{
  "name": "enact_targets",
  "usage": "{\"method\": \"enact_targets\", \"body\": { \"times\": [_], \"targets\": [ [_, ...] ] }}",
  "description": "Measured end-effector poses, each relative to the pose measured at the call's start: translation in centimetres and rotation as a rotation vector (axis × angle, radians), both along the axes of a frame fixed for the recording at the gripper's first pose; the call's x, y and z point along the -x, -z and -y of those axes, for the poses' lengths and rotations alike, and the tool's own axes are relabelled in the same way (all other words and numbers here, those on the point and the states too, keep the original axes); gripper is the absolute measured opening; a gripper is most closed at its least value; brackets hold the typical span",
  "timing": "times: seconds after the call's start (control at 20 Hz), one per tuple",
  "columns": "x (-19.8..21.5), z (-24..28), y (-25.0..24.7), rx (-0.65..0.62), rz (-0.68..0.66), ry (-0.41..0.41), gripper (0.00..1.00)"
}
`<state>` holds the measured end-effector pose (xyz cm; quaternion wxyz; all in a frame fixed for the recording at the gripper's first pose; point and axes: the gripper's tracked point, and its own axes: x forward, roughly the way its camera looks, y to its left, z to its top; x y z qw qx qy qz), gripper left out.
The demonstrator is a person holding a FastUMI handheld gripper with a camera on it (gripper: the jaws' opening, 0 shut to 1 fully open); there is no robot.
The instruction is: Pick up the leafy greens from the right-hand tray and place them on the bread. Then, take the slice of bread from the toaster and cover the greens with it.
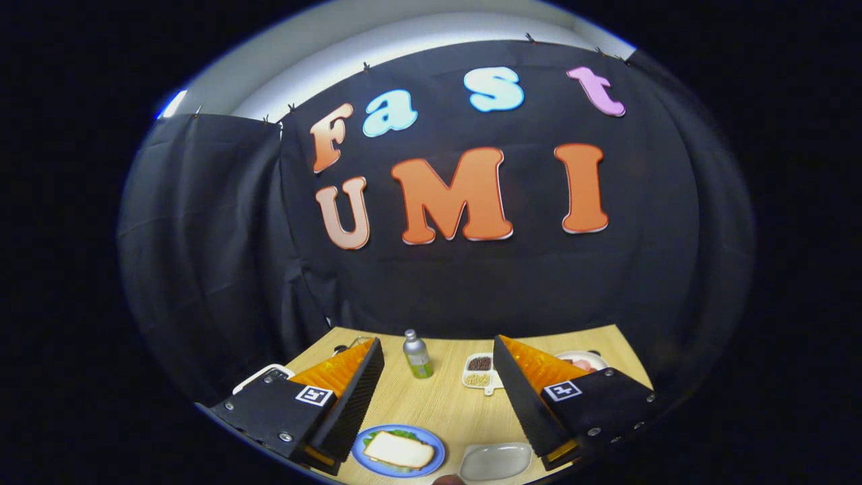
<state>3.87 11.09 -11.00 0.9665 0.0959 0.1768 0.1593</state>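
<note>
Tongs (438, 387) wide open, holding nothing, raised above the wooden counter (444, 404). Between the fingers, low down: blue plate (401, 450) with a bread slice (399, 449) lying on top of leafy greens (399, 434), green edges peeking out. Just beside it, an empty grey tray (497, 461). Beyond: small bottle (417, 354), a two-compartment dish (480, 371), and a plate of food (584, 361) behind the right finger.
</note>
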Motion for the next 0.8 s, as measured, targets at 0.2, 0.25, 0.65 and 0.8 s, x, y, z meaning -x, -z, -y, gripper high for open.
{"method": "enact_targets", "body": {
  "times": [0.2, 0.25, 0.65, 0.8],
  "targets": [
    [-0.4, 1.6, -4.7, 0.008, 0.152, 0.064, 0.98],
    [-0.3, 1.9, -5.4, 0.006, 0.17, 0.072, 0.98],
    [0.4, 3.9, -9.5, 0.077, 0.278, 0.103, 0.98],
    [0.5, 4.1, -10.9, 0.102, 0.31, 0.111, 0.98]
  ]
}}
